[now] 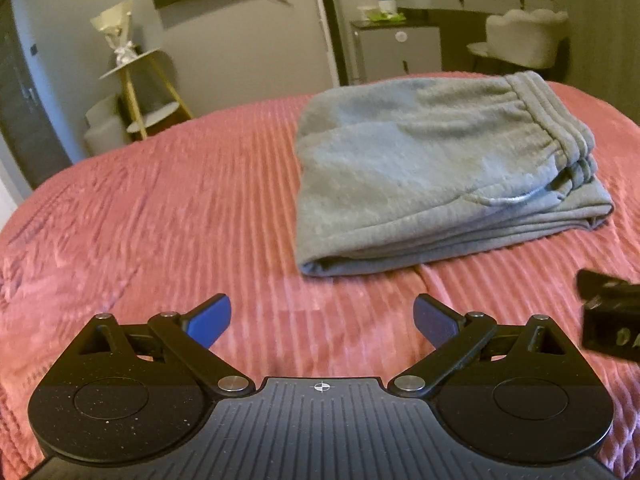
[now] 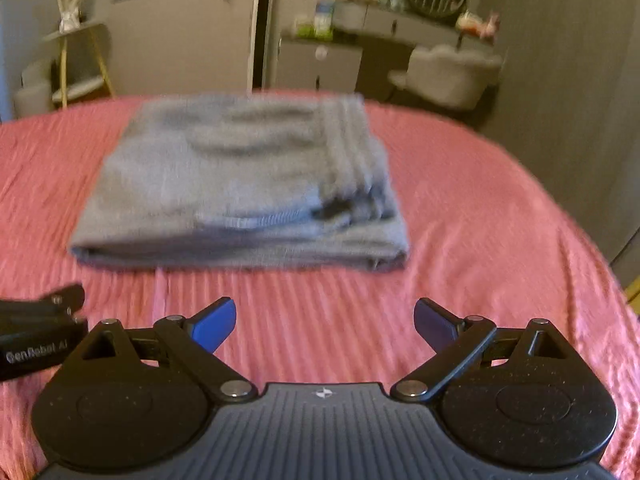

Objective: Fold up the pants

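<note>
Left wrist view showed the grey fleece pants lying folded in a thick stack on the ribbed pink bedspread. Left gripper and right gripper hung wide open and empty, short of the stack's near edge. Folding looked finished; next, probably only a tidy-up press.
</note>
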`<action>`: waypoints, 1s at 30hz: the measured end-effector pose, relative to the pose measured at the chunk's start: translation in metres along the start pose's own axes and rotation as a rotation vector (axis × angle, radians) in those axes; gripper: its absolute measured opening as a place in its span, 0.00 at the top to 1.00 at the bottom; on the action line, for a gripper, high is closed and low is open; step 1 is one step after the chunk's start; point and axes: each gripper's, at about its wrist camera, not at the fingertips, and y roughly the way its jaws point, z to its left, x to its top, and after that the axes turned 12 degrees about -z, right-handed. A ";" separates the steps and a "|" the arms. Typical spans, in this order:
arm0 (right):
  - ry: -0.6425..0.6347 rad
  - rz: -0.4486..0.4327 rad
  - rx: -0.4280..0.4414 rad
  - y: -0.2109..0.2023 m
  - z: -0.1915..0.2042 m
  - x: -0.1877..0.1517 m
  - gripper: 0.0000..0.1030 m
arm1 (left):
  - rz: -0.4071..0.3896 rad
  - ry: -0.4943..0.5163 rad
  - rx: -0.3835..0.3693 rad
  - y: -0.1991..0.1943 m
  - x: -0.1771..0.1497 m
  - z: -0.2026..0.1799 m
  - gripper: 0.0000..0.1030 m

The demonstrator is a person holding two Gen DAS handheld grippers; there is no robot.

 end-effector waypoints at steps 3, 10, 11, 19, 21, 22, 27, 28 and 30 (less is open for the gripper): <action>-0.002 0.003 0.028 0.006 0.004 -0.003 0.07 | 0.003 0.057 -0.008 0.007 -0.005 -0.008 0.02; -0.033 0.011 0.020 0.016 0.010 -0.009 0.07 | 0.025 0.067 -0.032 0.020 -0.011 -0.010 0.02; -0.029 0.010 0.022 0.016 0.009 -0.009 0.07 | 0.022 0.061 -0.033 0.021 -0.011 -0.009 0.02; 0.000 0.020 0.025 0.018 0.002 -0.010 0.07 | 0.052 0.015 -0.059 0.026 -0.012 -0.005 0.02; 0.000 0.023 0.023 0.019 0.001 -0.010 0.07 | 0.059 0.011 -0.060 0.027 -0.013 -0.004 0.02; -0.004 0.022 0.023 0.019 0.001 -0.010 0.07 | 0.066 0.007 -0.059 0.028 -0.013 -0.003 0.02; -0.011 0.021 0.024 0.018 0.000 -0.011 0.07 | 0.091 -0.058 -0.067 0.029 -0.011 0.003 0.02; -0.011 0.023 0.024 0.018 0.000 -0.011 0.07 | 0.090 -0.058 -0.065 0.029 -0.011 0.003 0.02; -0.014 0.027 0.024 0.019 0.000 -0.011 0.07 | 0.090 -0.049 -0.061 0.029 -0.012 0.002 0.02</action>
